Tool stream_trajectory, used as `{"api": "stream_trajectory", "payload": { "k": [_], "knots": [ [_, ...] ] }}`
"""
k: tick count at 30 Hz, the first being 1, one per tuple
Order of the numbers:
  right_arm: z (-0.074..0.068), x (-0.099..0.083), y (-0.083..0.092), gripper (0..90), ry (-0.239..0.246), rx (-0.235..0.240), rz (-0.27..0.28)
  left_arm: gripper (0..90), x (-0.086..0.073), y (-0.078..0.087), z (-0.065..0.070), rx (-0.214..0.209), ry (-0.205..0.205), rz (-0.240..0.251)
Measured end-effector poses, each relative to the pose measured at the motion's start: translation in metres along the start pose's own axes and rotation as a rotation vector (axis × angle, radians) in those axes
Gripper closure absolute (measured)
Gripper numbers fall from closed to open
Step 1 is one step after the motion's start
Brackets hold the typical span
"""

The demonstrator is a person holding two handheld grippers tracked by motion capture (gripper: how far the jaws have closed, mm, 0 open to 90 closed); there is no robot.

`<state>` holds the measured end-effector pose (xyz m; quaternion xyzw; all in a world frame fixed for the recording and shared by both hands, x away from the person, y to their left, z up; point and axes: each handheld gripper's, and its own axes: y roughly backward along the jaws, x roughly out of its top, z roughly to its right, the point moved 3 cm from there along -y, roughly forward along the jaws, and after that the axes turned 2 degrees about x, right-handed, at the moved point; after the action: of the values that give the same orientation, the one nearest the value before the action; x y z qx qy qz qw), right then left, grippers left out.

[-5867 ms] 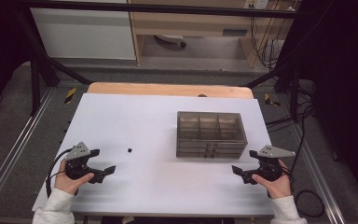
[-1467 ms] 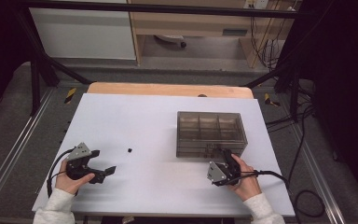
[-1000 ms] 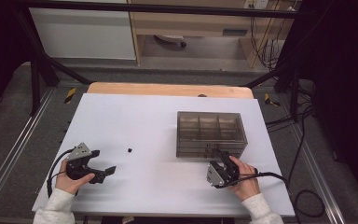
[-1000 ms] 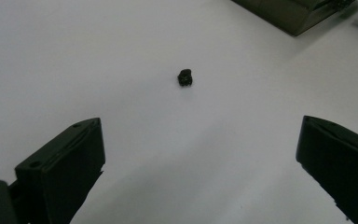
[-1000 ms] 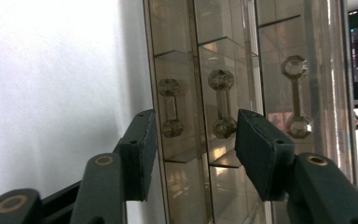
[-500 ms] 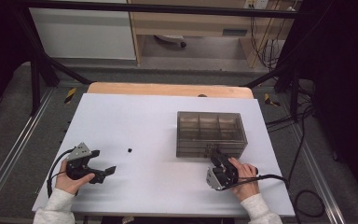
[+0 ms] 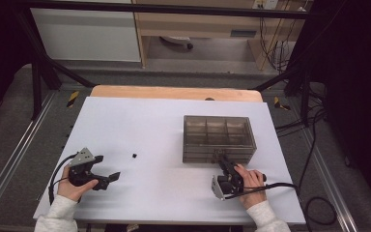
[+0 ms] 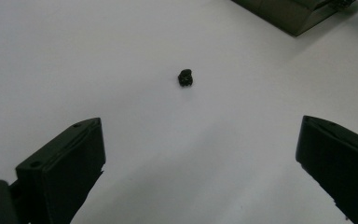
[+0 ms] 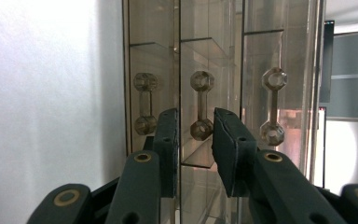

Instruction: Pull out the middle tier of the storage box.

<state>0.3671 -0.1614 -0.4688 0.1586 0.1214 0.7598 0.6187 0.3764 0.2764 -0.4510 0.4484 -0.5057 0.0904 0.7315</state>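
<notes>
Clear compartment box (image 7: 218, 137) on your white table (image 7: 149, 125) right of centre, your right gripper (image 7: 225, 163) at its near wall, jaws just closing narrow around a clear handle (image 9: 201, 112), your left gripper (image 7: 110, 178) wide open, empty, small black piece (image 7: 134, 155) ahead, grey floor (image 7: 9, 135) around.

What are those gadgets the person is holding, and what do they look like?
Each hand holds a black two-jaw gripper: the left gripper and the right gripper. Each has flat, blocky jaws, a grey three-cornered plate on top and a trailing black cable. Brass-coloured rivets mark the jaw arms. The person wears white sleeves.
</notes>
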Motion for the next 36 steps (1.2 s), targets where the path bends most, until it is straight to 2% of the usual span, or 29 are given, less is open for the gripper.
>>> {"api": "stream_trajectory", "payload": {
  "k": [9, 13, 25, 36],
  "knots": [
    [-0.0016, -0.0013, 0.0001, 74.0, 0.0, -0.02, -0.007, 0.7, 0.0001, 0.0004, -0.0001, 0.001, -0.002, -0.001],
    [-0.0024, -0.0035, 0.0002, 74.6, -0.02, -0.031, 0.002, 0.7, 0.0003, 0.0004, -0.0001, 0.001, -0.002, -0.001],
    [-0.0065, -0.0046, -0.0007, 76.2, -0.004, -0.079, 0.022, 0.8, 0.0002, 0.0002, 0.0001, 0.002, -0.002, 0.0],
    [-0.0096, -0.0038, -0.0014, 77.4, 0.022, -0.113, 0.016, 0.9, 0.0004, 0.0, 0.0004, 0.003, -0.003, 0.001]
  ]
}}
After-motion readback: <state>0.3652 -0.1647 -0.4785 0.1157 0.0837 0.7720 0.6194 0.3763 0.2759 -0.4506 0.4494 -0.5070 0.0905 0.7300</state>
